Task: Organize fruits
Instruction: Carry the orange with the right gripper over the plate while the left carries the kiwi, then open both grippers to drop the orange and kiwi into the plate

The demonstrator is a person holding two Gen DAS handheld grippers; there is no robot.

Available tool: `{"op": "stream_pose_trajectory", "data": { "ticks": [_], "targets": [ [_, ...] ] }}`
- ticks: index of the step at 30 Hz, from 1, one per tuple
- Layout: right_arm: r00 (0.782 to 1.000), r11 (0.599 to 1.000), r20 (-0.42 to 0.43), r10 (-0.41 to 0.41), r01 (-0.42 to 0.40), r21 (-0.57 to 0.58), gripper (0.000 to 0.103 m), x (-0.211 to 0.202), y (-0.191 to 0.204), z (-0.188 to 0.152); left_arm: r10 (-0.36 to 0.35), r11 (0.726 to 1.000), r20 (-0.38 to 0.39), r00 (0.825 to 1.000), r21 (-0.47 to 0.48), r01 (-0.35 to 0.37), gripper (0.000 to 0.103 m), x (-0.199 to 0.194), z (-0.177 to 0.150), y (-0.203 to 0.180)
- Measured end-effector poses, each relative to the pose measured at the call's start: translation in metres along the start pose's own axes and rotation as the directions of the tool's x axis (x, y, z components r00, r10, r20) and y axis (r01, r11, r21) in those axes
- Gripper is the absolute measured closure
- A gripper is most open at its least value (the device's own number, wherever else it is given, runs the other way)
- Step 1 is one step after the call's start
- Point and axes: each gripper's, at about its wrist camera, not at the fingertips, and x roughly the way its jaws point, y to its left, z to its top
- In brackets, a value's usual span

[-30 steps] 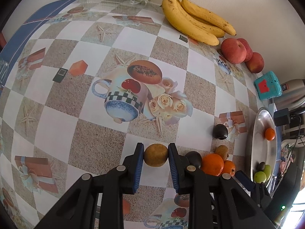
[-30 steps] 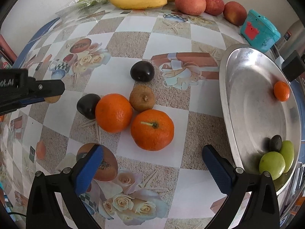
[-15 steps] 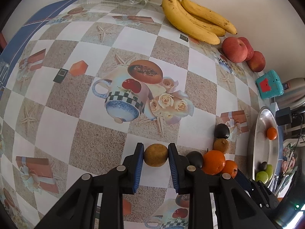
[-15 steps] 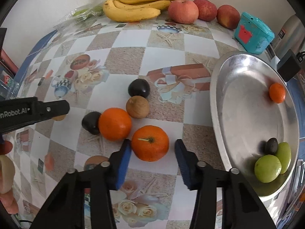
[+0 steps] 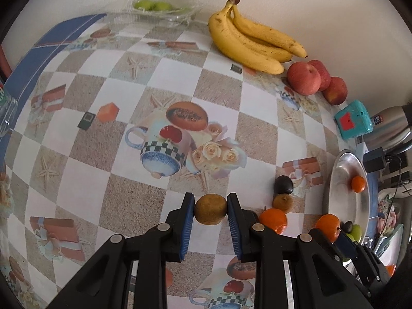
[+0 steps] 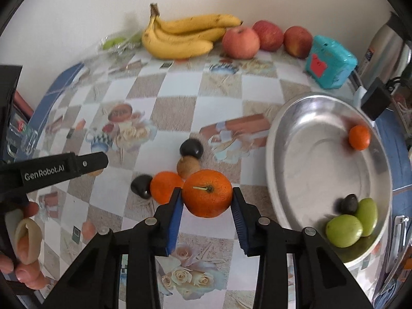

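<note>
My left gripper (image 5: 210, 209) is shut on a brown round fruit (image 5: 210, 209) held above the patterned table. My right gripper (image 6: 207, 193) is shut on a stemmed orange (image 6: 207, 193), lifted off the table. On the table stay another orange (image 6: 164, 186), a brown fruit (image 6: 188, 166) and two dark plums (image 6: 191, 148) (image 6: 141, 186). The steel tray (image 6: 303, 159) at right holds a small orange (image 6: 359, 137), two green fruits (image 6: 343, 230) and a dark one (image 6: 349, 203). The left gripper also shows in the right wrist view (image 6: 101, 161).
Bananas (image 6: 180, 36) and three red apples (image 6: 240, 42) lie along the back wall. A teal box (image 6: 329, 61) and a steel kettle (image 6: 386, 51) stand at back right. A clear pack of green fruit (image 5: 159, 10) sits at back left.
My right gripper closed from wide open onto the stemmed orange and lifted it off the table toward the tray side. My left gripper kept hold of the brown fruit.
</note>
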Motion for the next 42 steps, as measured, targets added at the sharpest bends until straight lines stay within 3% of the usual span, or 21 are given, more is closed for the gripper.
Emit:
{"op": "stream_pose_trajectory", "data": {
  "ticks": [7, 24, 42],
  "targets": [
    [1.000, 0.999, 0.002, -0.030, 0.030, 0.037, 0.064, -0.004, -0.014, 0.002, 0.005, 1.000, 0.025, 1.000, 0.019, -0.006, 0.075, -0.007, -0.001, -0.014],
    [0.989, 0.961, 0.000, -0.147, 0.143, 0.237, 0.064, -0.020, -0.101, -0.001, -0.015, 0.966, 0.025, 1.000, 0.260, 0.008, 0.075, -0.003, -0.036, -0.110],
    [0.980, 0.924, -0.040, -0.194, 0.196, 0.330, 0.064, -0.022, -0.149, -0.010, -0.136, 0.937, 0.007, 0.991, 0.325, 0.126, 0.075, 0.019, -0.028, -0.189]
  ]
}}
